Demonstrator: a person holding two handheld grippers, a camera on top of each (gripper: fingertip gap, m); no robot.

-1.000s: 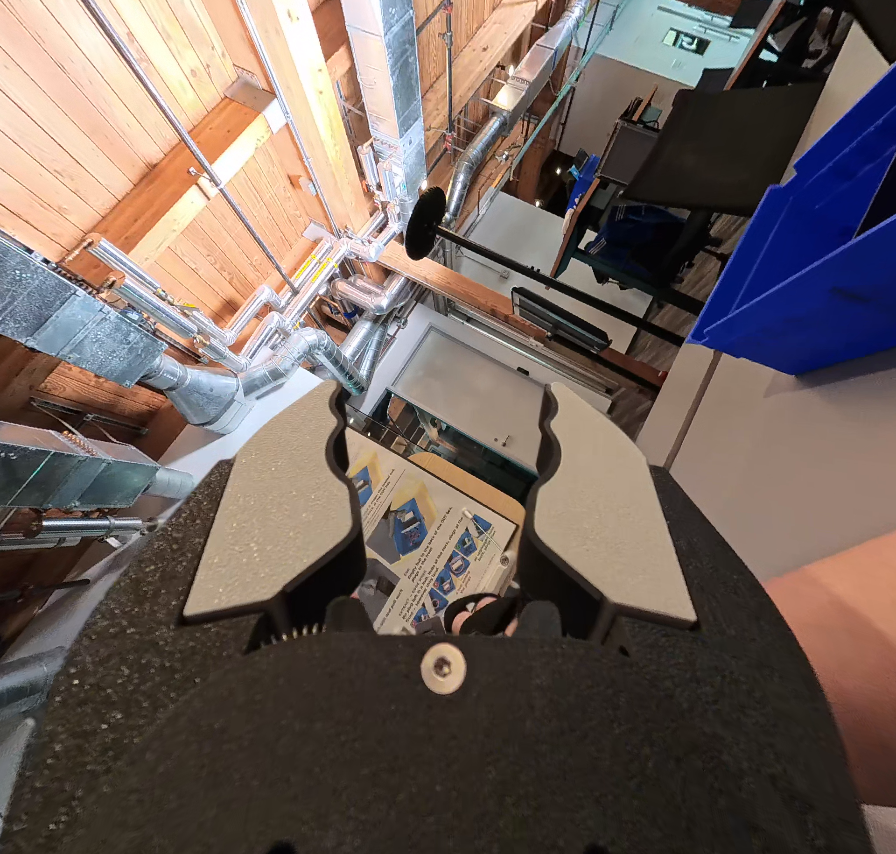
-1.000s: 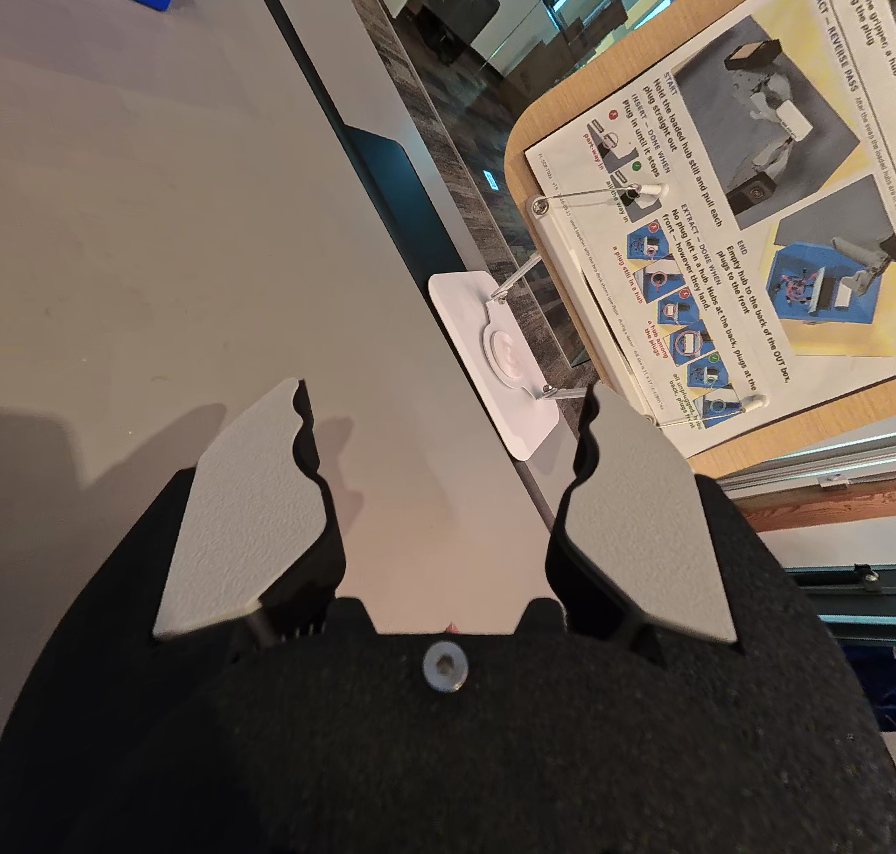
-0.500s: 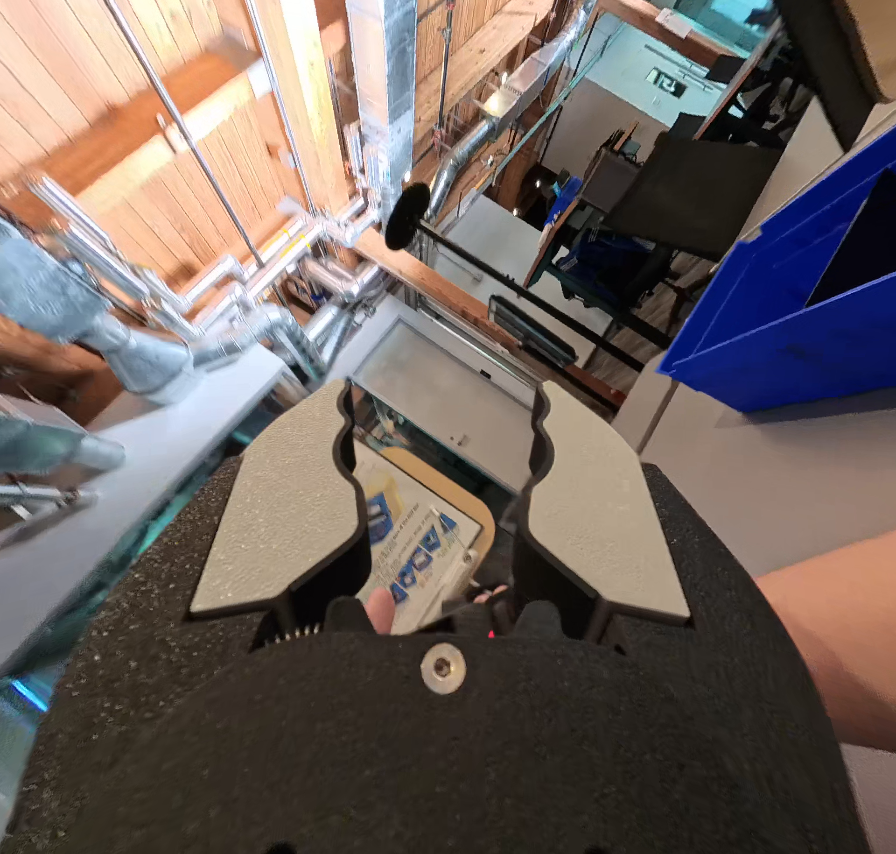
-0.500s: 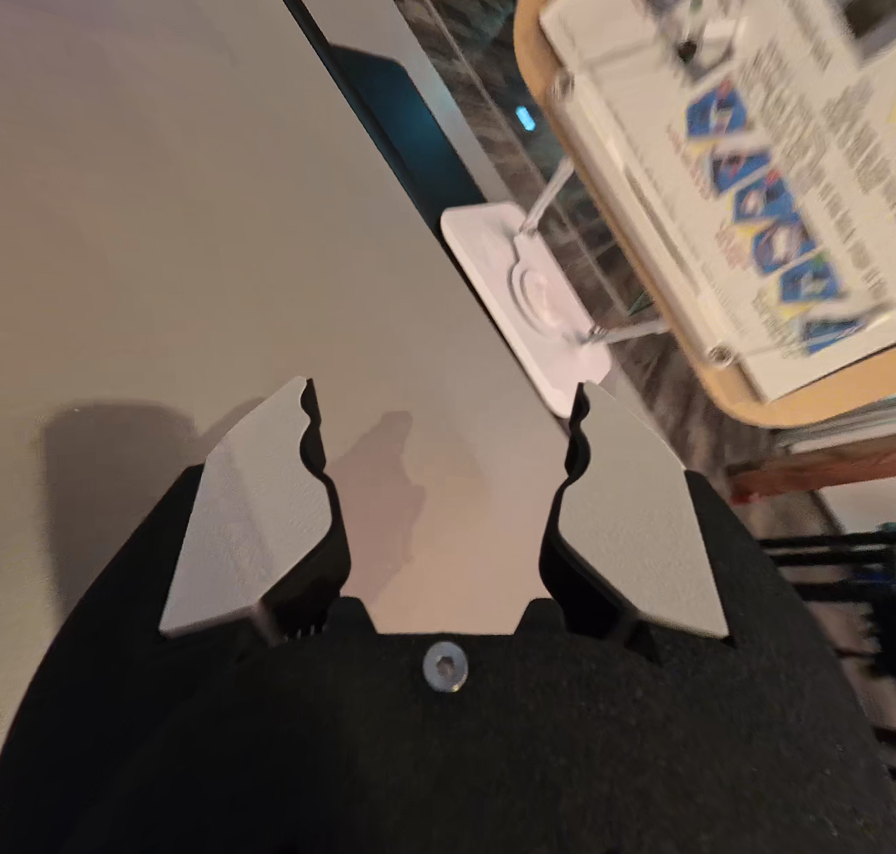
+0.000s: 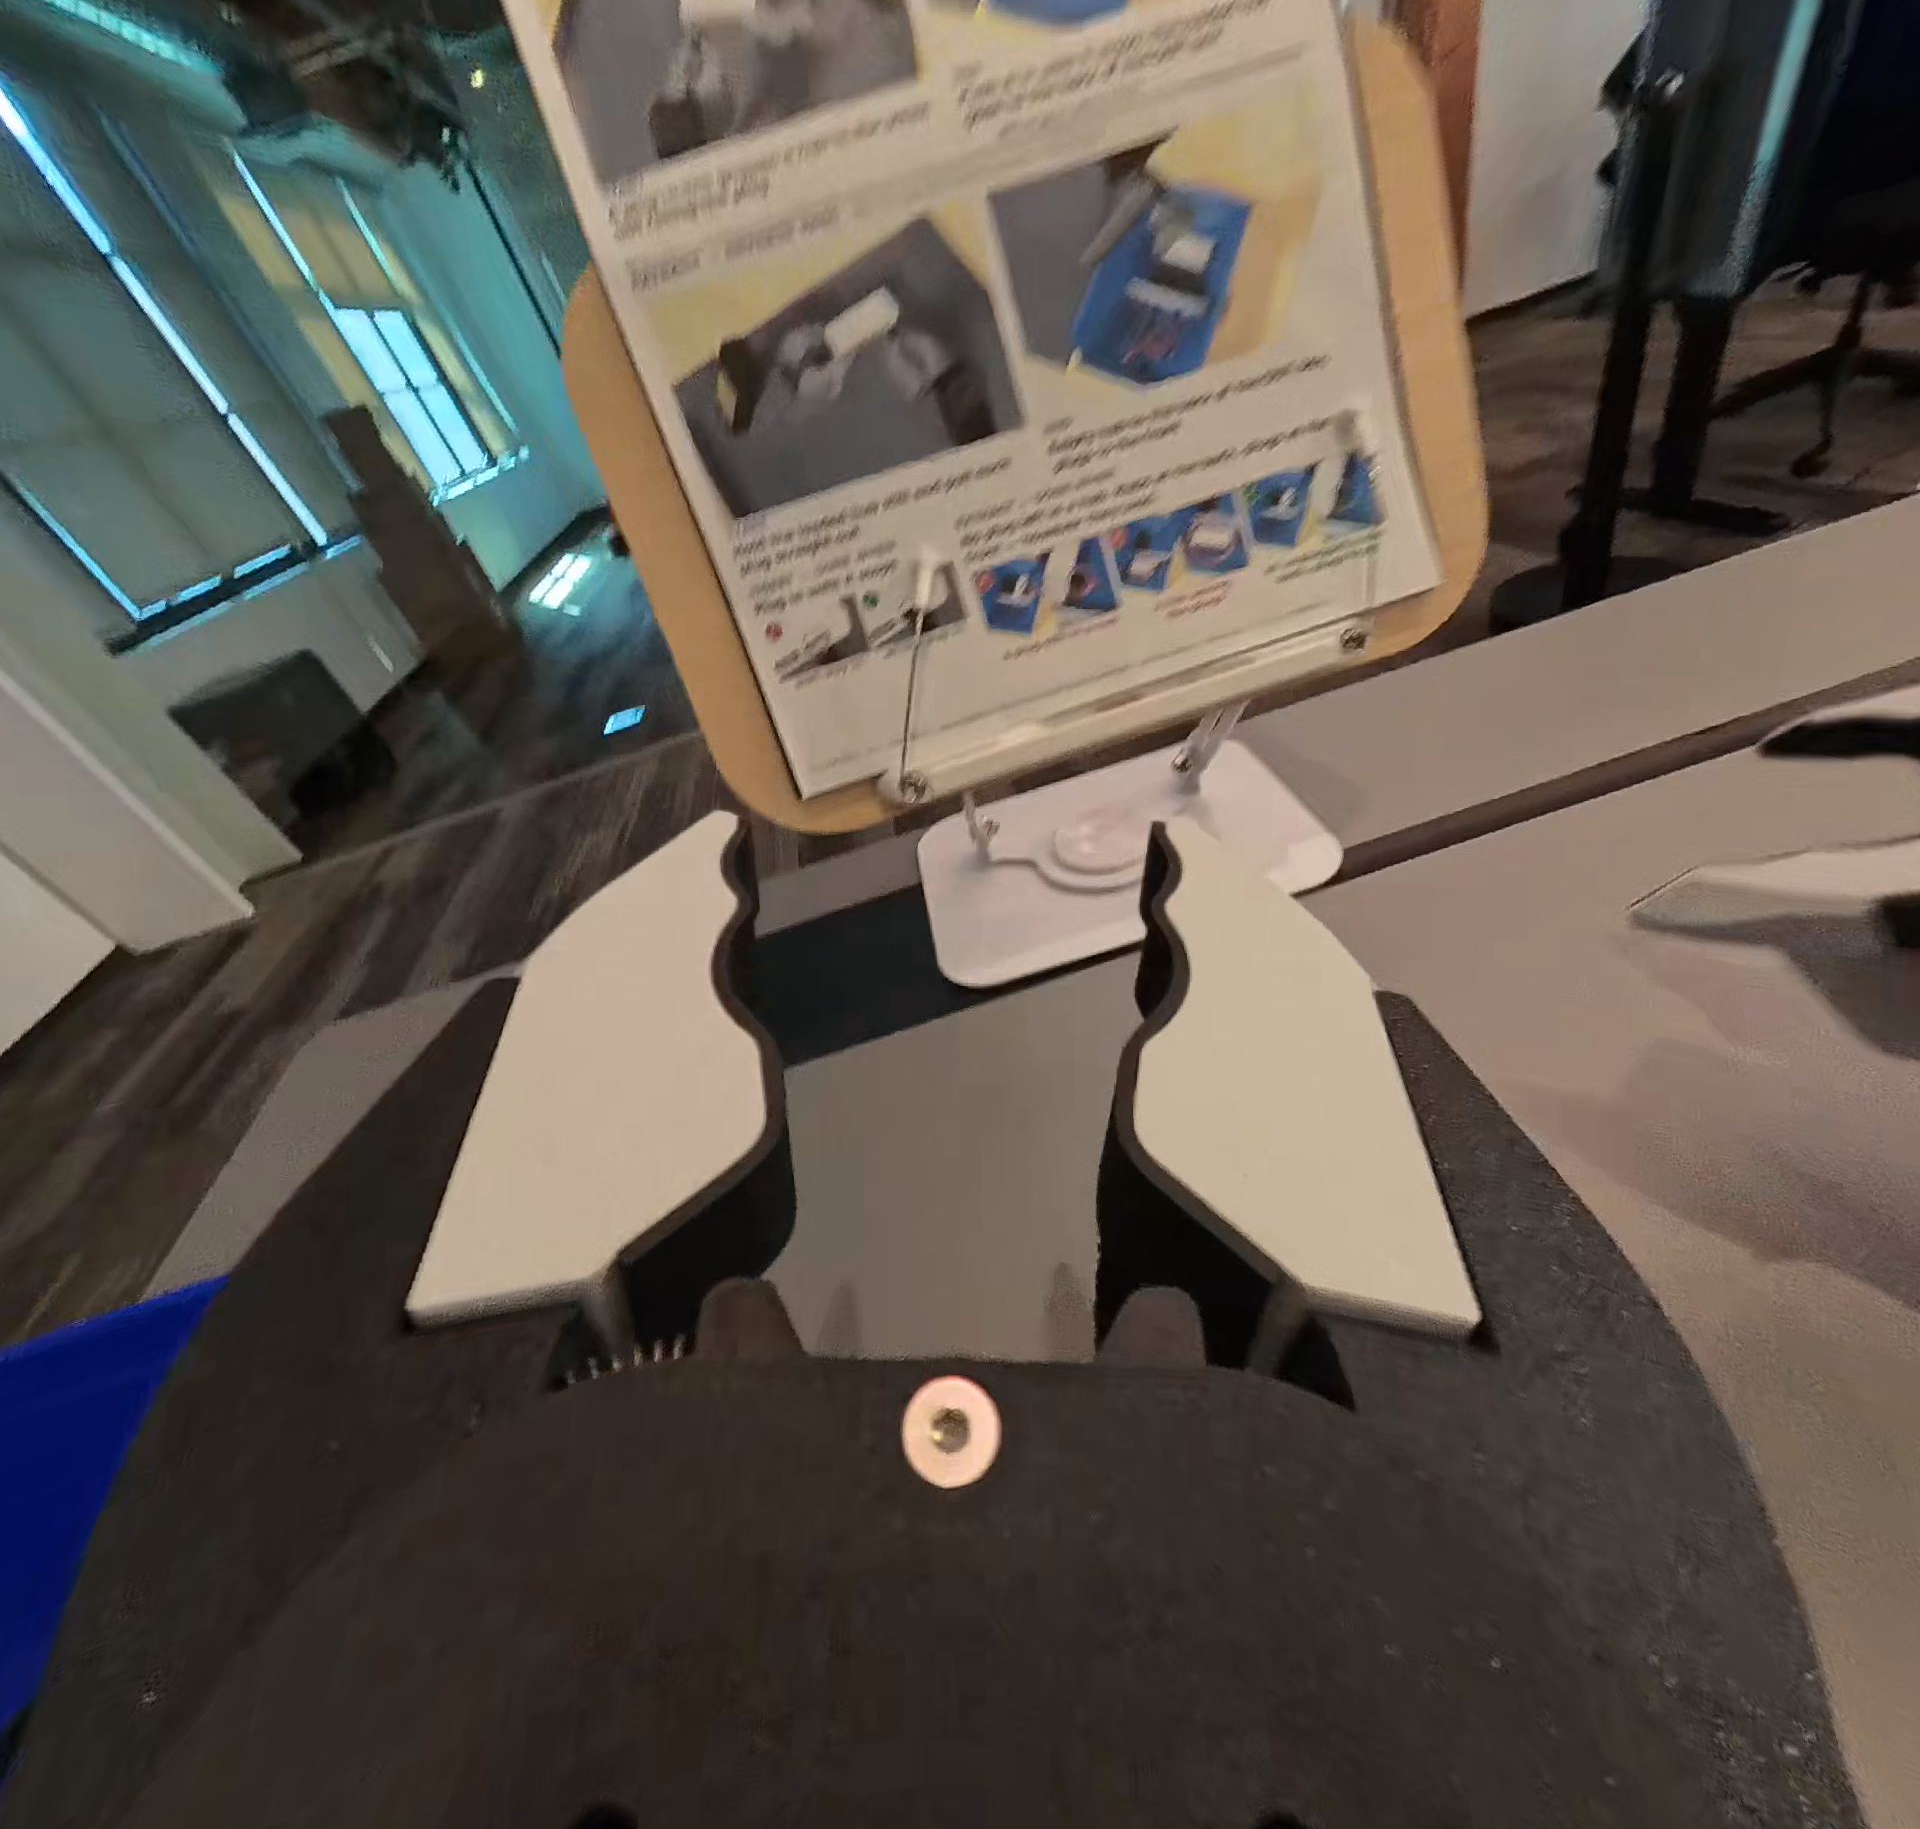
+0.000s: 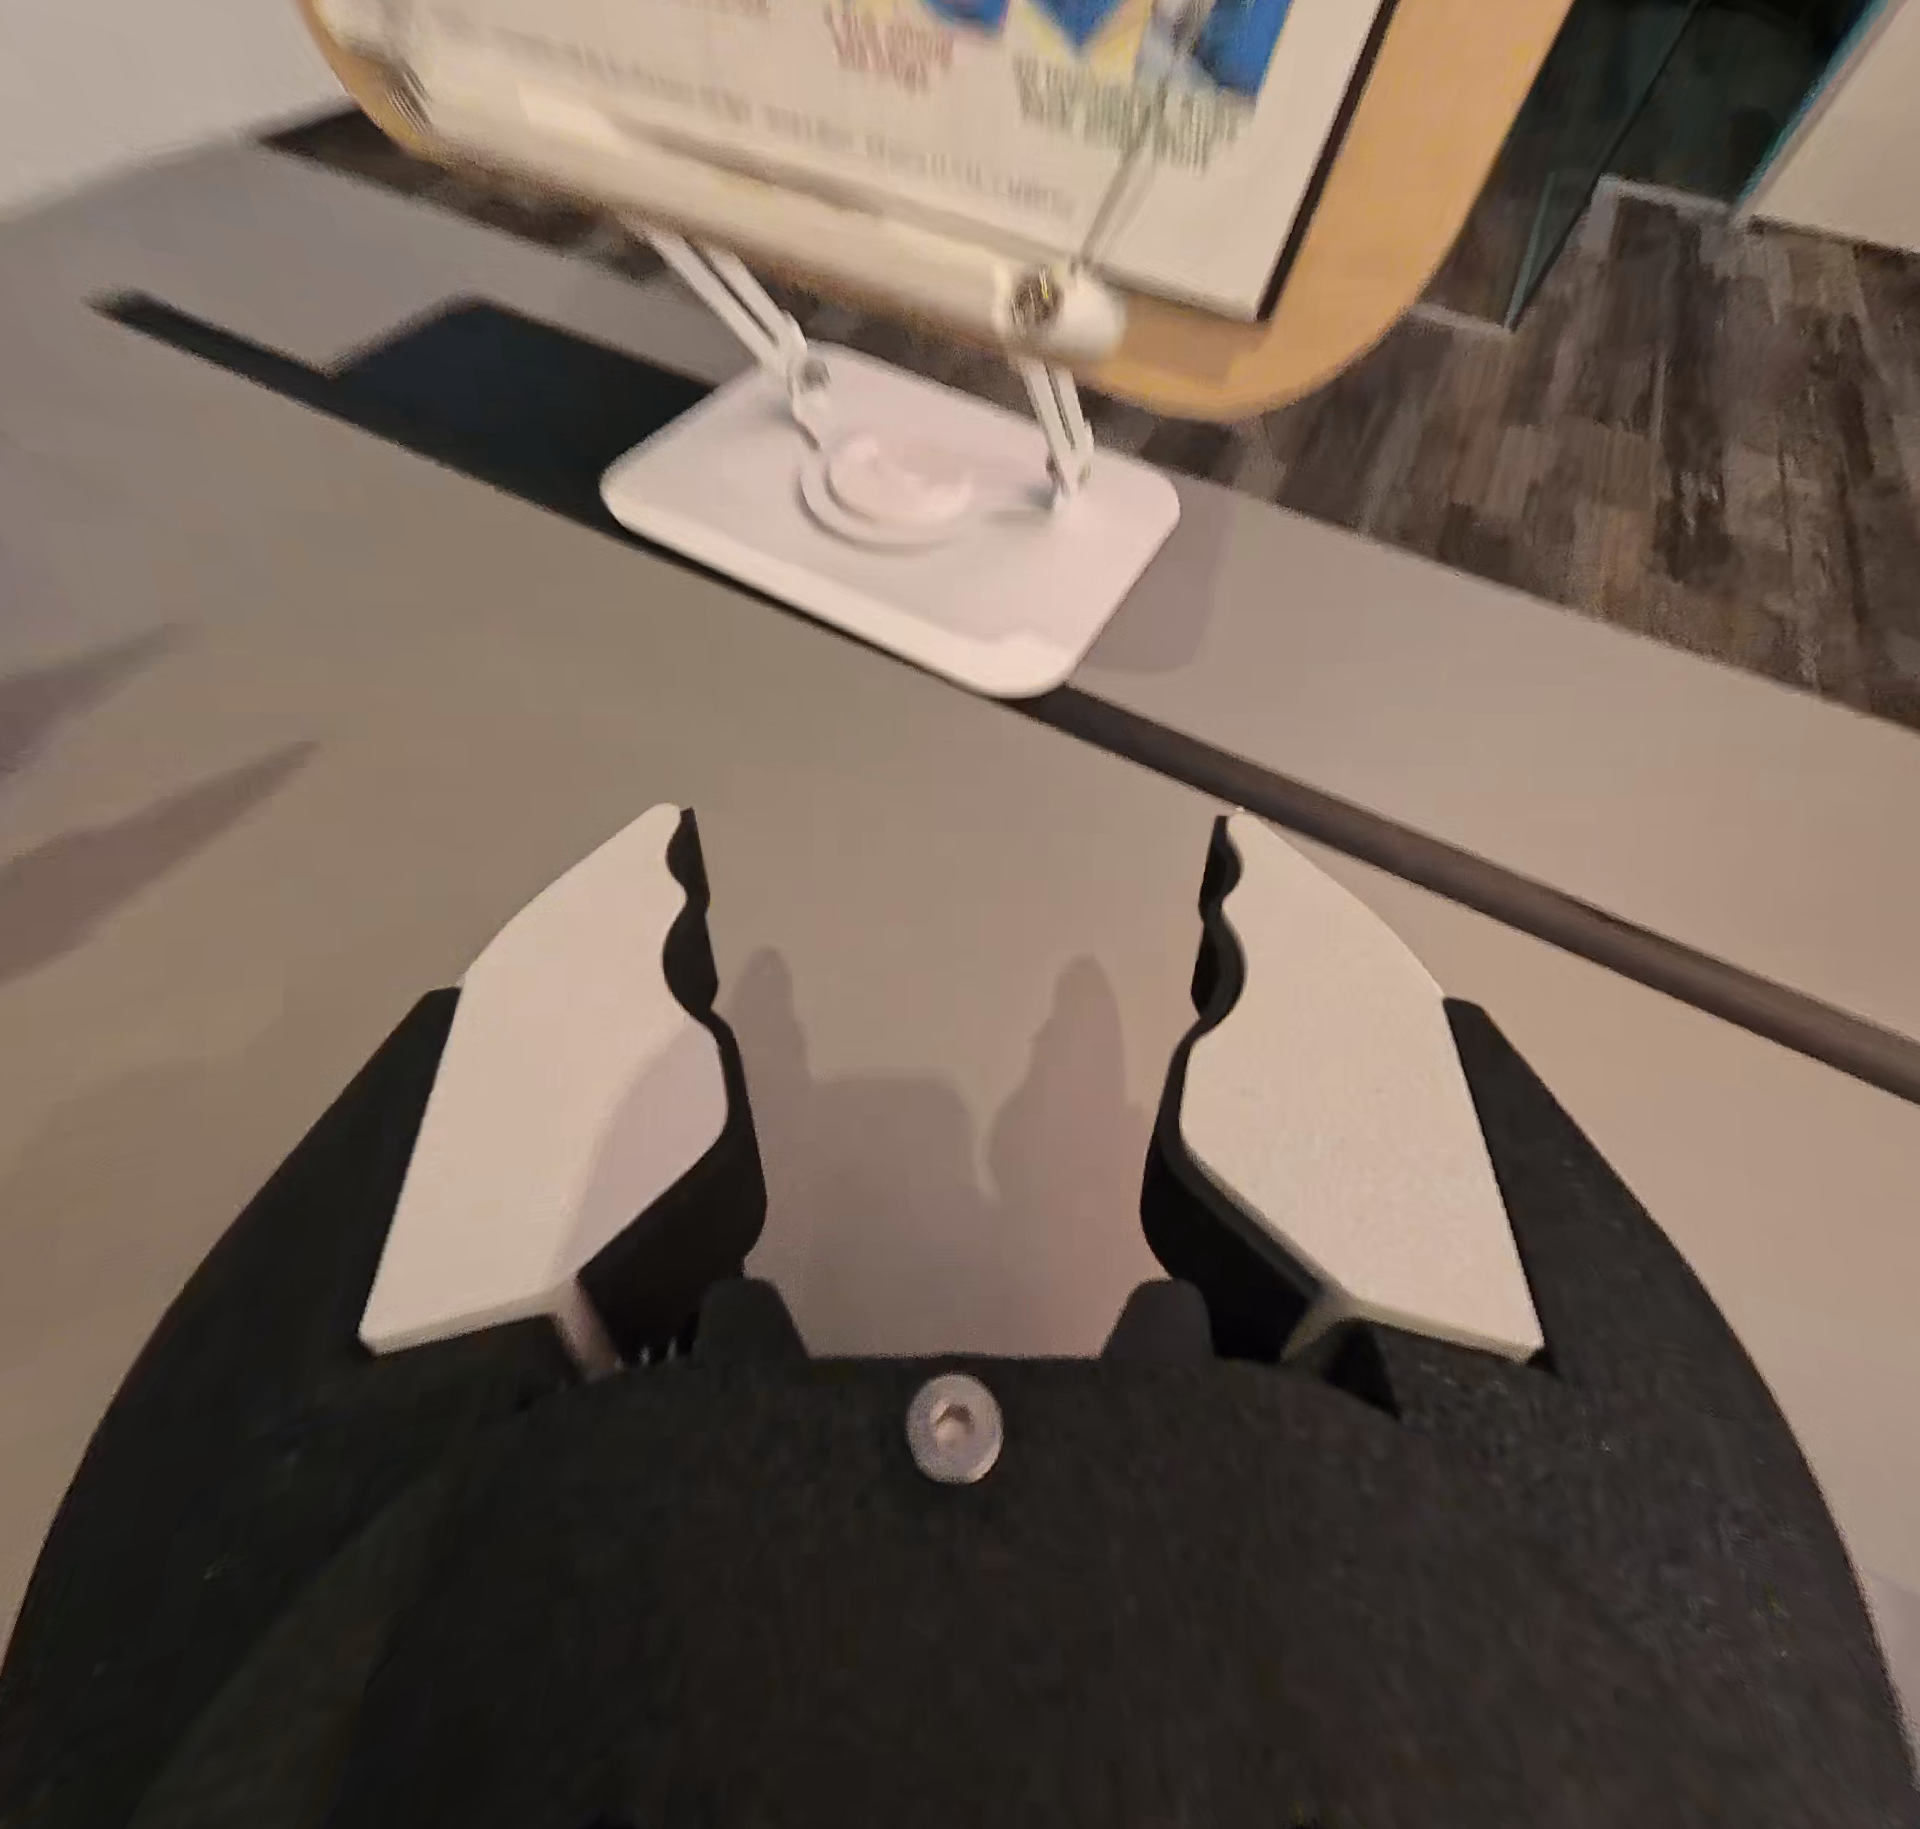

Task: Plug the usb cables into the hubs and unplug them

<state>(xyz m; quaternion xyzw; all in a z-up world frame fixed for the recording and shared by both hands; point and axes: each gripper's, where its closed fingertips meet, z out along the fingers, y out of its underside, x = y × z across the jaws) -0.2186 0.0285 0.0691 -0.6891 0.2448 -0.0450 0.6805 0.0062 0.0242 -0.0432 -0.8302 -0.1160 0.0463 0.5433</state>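
On the grey table (image 6: 312, 740), left tongs (image 5: 945, 865) and right tongs (image 6: 951, 834) gape empty.

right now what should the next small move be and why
Probably swing both views toward the blue bin: the left tongs and right tongs are open and empty, facing only the instruction stand, with no hub or cable in view.

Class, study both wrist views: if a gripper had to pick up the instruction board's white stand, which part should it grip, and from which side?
Probably the white base plate, pinched across its thin near edge, coming in low from the table side. It lies flat and overhangs the table's dark gap, while the tilted board blocks an approach from above.
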